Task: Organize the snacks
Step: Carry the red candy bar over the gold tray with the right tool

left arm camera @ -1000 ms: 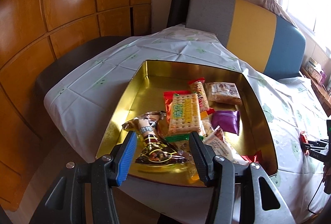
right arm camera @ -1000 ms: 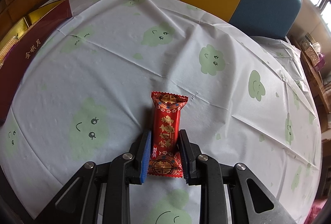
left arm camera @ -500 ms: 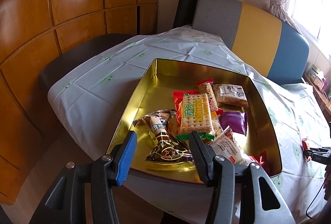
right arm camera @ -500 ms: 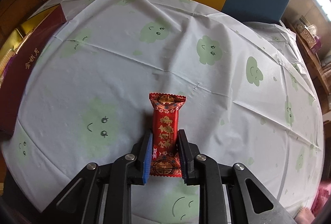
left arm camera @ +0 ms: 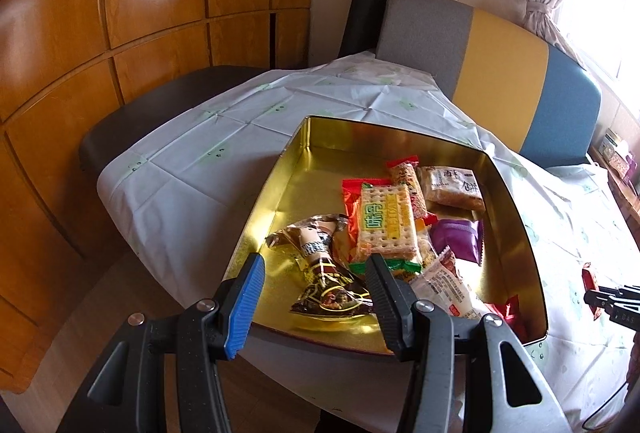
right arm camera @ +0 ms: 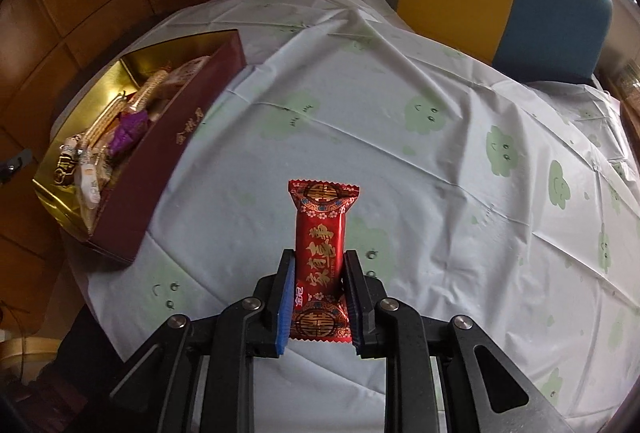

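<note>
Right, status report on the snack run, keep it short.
Right gripper shut on red snack pack, clear of the tablecloth. Left gripper open, empty, over the gold tin. Nothing between pack and tin.

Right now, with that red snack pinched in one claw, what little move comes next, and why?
Probably carry it left toward the gold tin. The right claw is shut on the red snack above the tablecloth, and the other snacks already lie in that tin.
</note>
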### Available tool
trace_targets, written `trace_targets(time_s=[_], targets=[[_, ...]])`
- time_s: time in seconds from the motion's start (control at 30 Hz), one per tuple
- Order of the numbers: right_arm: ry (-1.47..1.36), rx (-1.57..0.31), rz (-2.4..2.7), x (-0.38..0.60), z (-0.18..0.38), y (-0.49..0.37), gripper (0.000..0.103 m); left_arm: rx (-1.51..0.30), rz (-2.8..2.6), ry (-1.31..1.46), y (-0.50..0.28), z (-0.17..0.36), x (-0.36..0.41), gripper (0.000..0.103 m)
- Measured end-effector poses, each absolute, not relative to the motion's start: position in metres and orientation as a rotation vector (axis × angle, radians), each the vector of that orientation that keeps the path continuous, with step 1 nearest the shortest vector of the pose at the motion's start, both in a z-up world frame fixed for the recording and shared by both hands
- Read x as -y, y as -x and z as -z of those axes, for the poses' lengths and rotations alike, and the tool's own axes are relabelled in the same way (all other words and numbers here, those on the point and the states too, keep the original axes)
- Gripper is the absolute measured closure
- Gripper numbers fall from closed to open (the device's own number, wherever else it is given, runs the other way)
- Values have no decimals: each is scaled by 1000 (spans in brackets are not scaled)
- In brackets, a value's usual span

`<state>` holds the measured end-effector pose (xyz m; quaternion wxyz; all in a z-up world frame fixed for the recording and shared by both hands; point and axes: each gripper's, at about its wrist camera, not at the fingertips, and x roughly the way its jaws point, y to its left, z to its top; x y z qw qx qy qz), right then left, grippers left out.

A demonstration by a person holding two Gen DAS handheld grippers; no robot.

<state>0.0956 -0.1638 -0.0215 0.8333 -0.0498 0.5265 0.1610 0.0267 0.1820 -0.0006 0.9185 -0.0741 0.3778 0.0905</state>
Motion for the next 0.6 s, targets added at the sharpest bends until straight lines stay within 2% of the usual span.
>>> trace_targets(time_s=[0.27,0.6], targets=[[67,-1045,-492,119,-9,-80,80,-768,-229,163,-25,-4,-198,50],[121,-995,-706,7,-35,-90,80,-773,-231,169,-23,-2,-202,50]])
